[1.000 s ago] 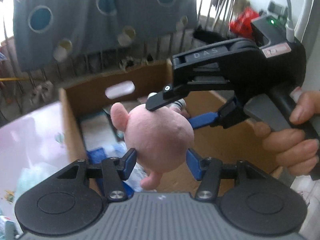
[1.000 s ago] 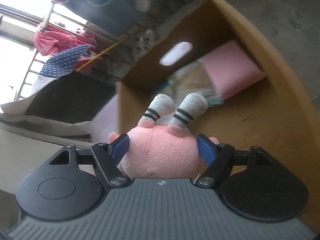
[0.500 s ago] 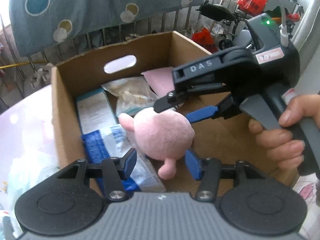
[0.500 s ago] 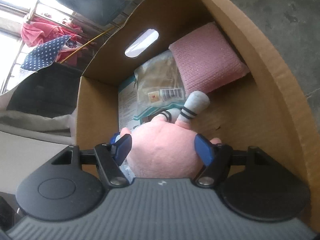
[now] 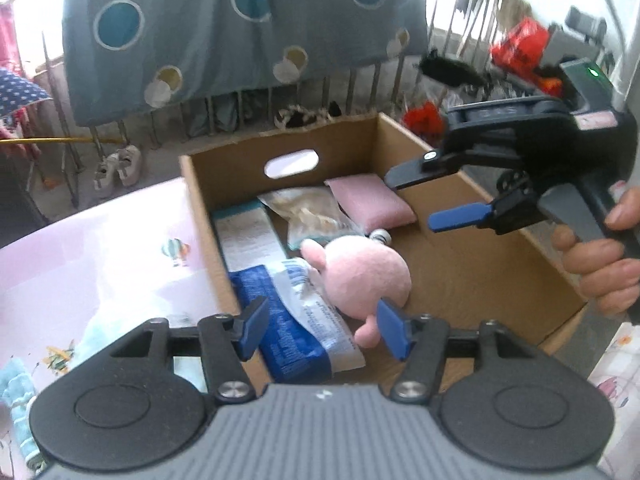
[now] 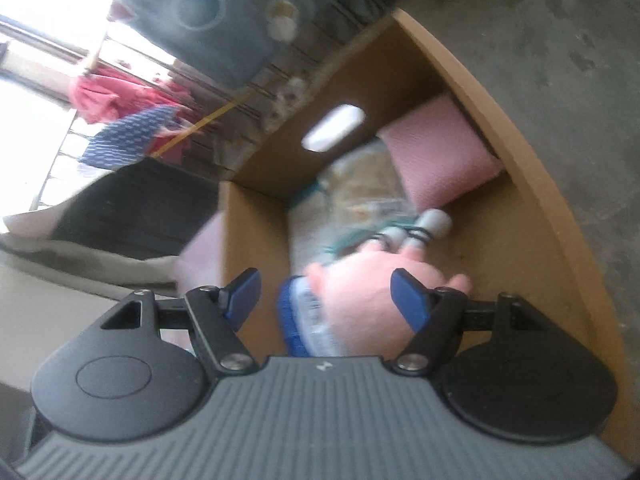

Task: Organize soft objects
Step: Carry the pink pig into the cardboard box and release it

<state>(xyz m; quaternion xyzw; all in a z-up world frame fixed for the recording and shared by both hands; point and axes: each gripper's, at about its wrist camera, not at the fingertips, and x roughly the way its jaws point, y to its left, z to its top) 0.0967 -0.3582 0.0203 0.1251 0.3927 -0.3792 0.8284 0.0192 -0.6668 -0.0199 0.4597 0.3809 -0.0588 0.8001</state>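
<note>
A pink plush toy (image 5: pixel 360 276) with striped grey socks lies inside the cardboard box (image 5: pixel 200 204), on a blue and white pack. My left gripper (image 5: pixel 324 330) hovers above it near the box's front; its jaws are opening and the pads touch nothing. My right gripper (image 5: pixel 418 200) hangs over the box's right side, held by a hand (image 5: pixel 600 268), open with nothing in it. In the right wrist view the plush (image 6: pixel 360 284) sits below the right gripper (image 6: pixel 326 294), clear of its blue pads, inside the box (image 6: pixel 560 200). That view is blurred.
The box also holds a pink pad (image 5: pixel 372 204), a clear bag (image 5: pixel 308 208), a white and teal carton (image 5: pixel 244 236) and the blue and white pack (image 5: pixel 296 316). A pink printed cloth (image 5: pixel 100 260) covers the table at left, with a light blue cloth (image 5: pixel 16 400). A railing with a spotted blanket stands behind.
Both grippers held the plush above the box, then lowered it. Now it lies in the box, released, and both grippers have opened and drawn back from it.
</note>
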